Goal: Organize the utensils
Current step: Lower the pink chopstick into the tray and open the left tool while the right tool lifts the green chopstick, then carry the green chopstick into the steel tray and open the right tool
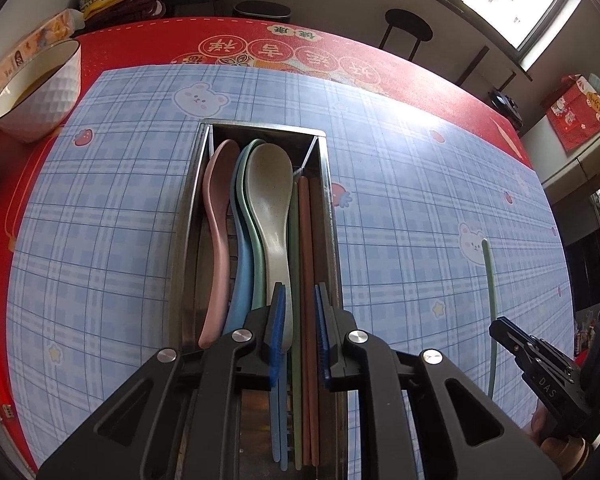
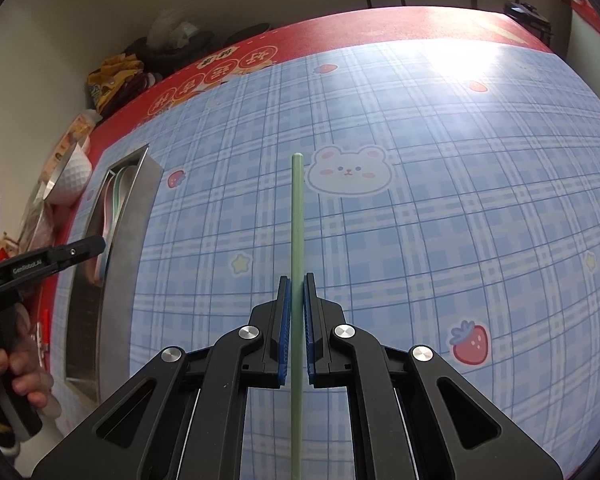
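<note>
**Operator:** My right gripper [image 2: 297, 312] is pinching the green chopstick [image 2: 297, 220], pads pressed on it partway along, so a long stretch sticks out ahead over the blue plaid mat [image 2: 460, 240] and a shorter stretch runs back under the camera. From the left wrist view the stick looks raised off the mat, though I can't be sure.

**Colleague:** How does it handle?

**Operator:** I'd judge it light, stiff and smooth. It can swivel in a pinch, so I'd rather hold near the middle than at an end.

**Colleague:** And the left?

**Operator:** My left gripper [image 1: 301, 320] hangs over the near end of the metal tray [image 1: 327, 184], tilted steeply down, jaws slightly apart. A second green chopstick [image 1: 296, 272] and the reddish-brown chopsticks [image 1: 309, 264] run between them, and I see no pad pressing on them. The cream spoon [image 1: 270, 200] sits on a green and a blue one, the pink spoon [image 1: 219, 224] alongside.

**Colleague:** Right hand's pose?

**Operator:** Angled steeply down, well apart from the tray, the stick roughly parallel to the tray's long side. I'd lower it in beside its partner.
</note>
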